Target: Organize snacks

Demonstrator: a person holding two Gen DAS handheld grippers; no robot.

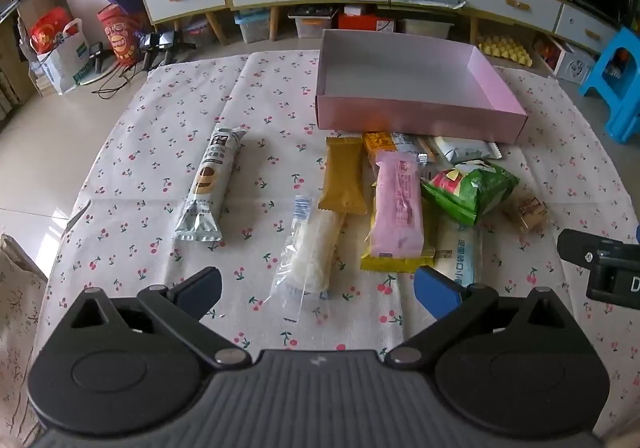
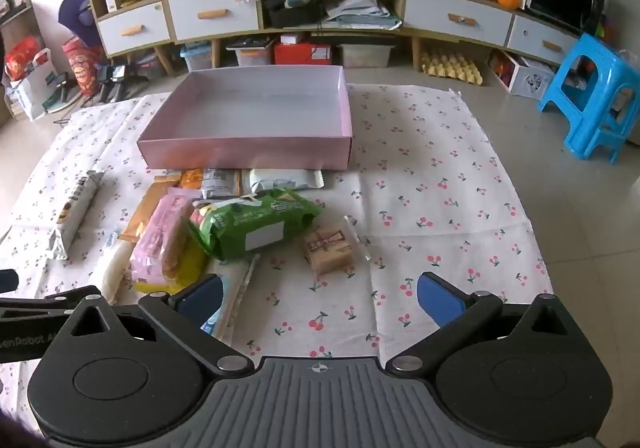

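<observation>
An empty pink box (image 1: 416,115) stands at the far side of the cherry-print cloth; it also shows in the right wrist view (image 2: 248,151). In front of it lie several snacks: a silver cookie pack (image 1: 208,183), a clear white rice-cake pack (image 1: 312,248), a mustard pack (image 1: 343,175), a pink pack (image 1: 398,203), a green bag (image 1: 472,183) (image 2: 256,224) and a small brown pastry (image 2: 330,248). My left gripper (image 1: 318,290) is open and empty, hovering over the near end of the rice-cake pack. My right gripper (image 2: 320,300) is open and empty, just short of the brown pastry.
The cloth (image 2: 432,183) covers a low table with tiled floor around it. A blue plastic stool (image 2: 596,95) stands to the right. Shelves and drawers (image 2: 216,13) line the back wall. The right gripper's body (image 1: 604,264) shows at the right edge of the left wrist view.
</observation>
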